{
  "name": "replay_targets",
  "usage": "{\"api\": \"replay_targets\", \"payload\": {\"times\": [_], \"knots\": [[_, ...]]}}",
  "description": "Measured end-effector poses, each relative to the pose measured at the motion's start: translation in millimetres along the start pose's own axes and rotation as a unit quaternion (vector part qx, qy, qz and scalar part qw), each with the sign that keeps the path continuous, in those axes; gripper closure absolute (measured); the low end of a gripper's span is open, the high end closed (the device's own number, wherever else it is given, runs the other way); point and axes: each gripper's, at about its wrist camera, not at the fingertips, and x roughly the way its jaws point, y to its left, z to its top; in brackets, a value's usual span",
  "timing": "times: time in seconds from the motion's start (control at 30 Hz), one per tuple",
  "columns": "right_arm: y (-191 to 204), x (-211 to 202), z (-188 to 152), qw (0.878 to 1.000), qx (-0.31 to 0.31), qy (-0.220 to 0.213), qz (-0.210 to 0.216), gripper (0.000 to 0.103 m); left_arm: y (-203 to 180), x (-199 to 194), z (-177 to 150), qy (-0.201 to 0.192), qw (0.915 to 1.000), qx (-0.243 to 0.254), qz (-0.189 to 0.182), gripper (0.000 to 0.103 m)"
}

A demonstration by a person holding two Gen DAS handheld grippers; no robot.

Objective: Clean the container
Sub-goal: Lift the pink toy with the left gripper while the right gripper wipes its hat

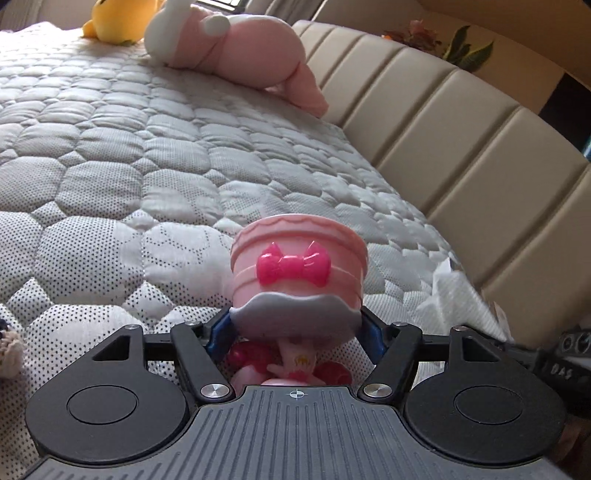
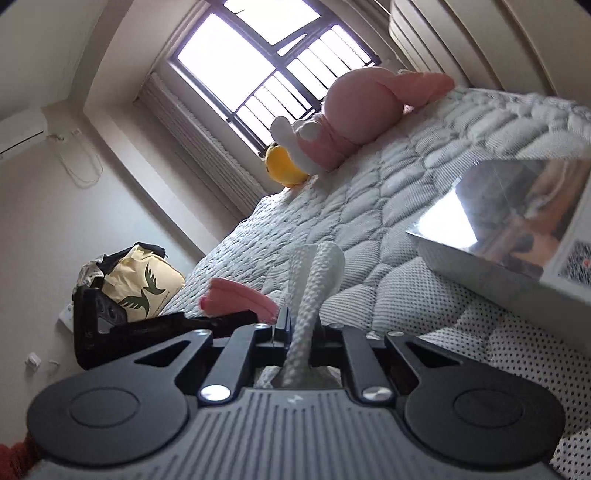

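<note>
Closest to our left wrist camera, the left tool [image 1: 295, 328] clamps a pink toy cup [image 1: 299, 264] by its grey frilled base, both jaws pressed against it. The cup stands upright above the quilted bed [image 1: 147, 166], a magenta bow on its front. Only this view shows the padded headboard [image 1: 461, 129] along the bed's right edge and a crumpled tissue [image 1: 458, 299] beside it. Our right wrist camera is tilted; there the right tool [image 2: 299, 328] is closed on a twisted white paper towel [image 2: 314, 280]. Only that view shows the window [image 2: 266, 66], a box [image 2: 517, 236] and a bag [image 2: 140, 284]. Both views show the pink plush toy [image 1: 236, 40] and yellow plush toy [image 1: 118, 18] at the bed's far end.
</note>
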Motion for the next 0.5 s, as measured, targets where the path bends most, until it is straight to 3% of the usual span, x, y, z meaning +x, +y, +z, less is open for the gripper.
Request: {"api": "replay_targets", "payload": {"times": [0.13, 0.27, 0.37, 0.5], "knots": [[26, 8, 18, 0.999, -0.039, -0.003, -0.025, 0.094, 0, -8, -14, -0.012, 0.9993, 0.035, -0.008, 0.028], [68, 32, 44, 0.997, -0.056, -0.006, 0.044, 0.093, -3, -5, -22, -0.025, 0.9976, 0.063, -0.011, 0.022], [105, 66, 52, 0.991, -0.096, 0.019, 0.090, 0.094, -7, -2, -22, -0.024, 0.9968, 0.077, -0.003, 0.020], [118, 112, 37, 0.988, -0.128, 0.074, 0.053, 0.093, -7, -2, -23, -0.026, 0.9966, 0.078, 0.003, 0.020]]}}
